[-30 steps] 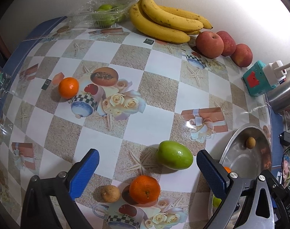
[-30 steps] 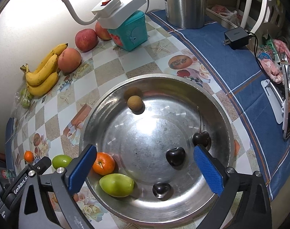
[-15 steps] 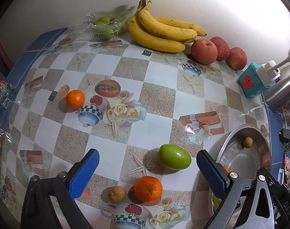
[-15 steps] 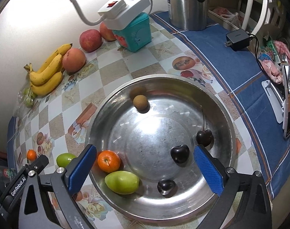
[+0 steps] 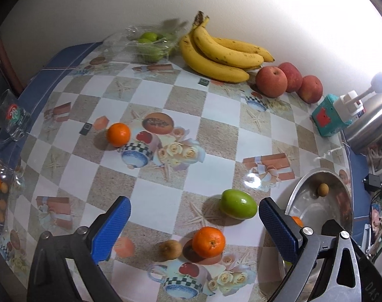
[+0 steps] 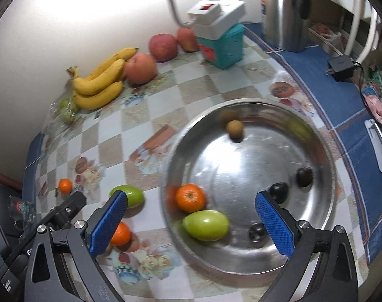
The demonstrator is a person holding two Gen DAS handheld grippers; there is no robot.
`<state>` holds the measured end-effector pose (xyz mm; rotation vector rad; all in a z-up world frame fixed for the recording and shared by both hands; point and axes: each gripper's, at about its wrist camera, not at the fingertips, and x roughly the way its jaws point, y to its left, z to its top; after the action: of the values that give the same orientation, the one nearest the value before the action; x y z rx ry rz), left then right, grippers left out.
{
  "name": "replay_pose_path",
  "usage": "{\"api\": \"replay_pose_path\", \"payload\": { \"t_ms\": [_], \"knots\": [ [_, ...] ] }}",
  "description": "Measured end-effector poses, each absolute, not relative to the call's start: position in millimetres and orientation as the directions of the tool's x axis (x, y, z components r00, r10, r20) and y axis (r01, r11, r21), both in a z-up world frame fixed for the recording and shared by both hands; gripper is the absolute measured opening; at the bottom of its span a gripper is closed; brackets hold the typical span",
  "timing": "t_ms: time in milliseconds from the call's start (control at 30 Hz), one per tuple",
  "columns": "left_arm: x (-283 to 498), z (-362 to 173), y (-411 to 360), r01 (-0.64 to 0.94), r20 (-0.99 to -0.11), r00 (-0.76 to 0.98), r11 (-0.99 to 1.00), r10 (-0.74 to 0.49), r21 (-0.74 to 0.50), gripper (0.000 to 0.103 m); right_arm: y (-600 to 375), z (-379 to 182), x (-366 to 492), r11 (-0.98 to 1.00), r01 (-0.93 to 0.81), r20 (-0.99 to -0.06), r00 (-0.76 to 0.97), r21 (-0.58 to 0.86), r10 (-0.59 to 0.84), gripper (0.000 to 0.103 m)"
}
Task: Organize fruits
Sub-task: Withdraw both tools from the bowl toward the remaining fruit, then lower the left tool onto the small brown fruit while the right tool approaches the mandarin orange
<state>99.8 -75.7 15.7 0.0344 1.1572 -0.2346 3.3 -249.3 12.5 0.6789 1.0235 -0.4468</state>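
My left gripper [image 5: 194, 222] is open and empty above the table. Between its fingers lie a green fruit [image 5: 238, 207], an orange [image 5: 208, 241] and a small brown fruit [image 5: 170, 249]. Another orange [image 5: 118, 134] lies farther left. My right gripper [image 6: 191, 222] is open and empty over the near rim of the steel bowl [image 6: 326, 151]. The bowl holds an orange [image 6: 190, 197], a green fruit [image 6: 205, 225], a small brown fruit [image 6: 234, 128] and three dark cherries [image 6: 304, 176]. The bowl's edge shows in the left wrist view [image 5: 295, 188].
Bananas [image 5: 221, 52] and three red apples [image 5: 271, 81] lie along the back wall, with green fruits in a clear pack [image 5: 149, 44]. A teal box with a plug [image 6: 222, 42] and a steel kettle [image 6: 286, 12] stand behind the bowl. A charger [image 6: 340, 66] lies on the blue cloth.
My left gripper has drawn back, so the fruits sit farther off. My right gripper has shifted left; the bowl now sits to the right in its view. Both stay open.
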Motion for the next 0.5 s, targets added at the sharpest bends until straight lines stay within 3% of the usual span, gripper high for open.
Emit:
{"api": "replay_pose_path", "payload": {
  "t_ms": [500],
  "knots": [
    [94.2, -0.5, -7.8, 0.012, -0.925, 0.368, 0.996, -0.091, -0.093, 0.103, -193.2, 9.0, 32.4, 0.812, 0.491, -0.890, 0.449, 0.316, 0.074, 0.101]
  ]
}}
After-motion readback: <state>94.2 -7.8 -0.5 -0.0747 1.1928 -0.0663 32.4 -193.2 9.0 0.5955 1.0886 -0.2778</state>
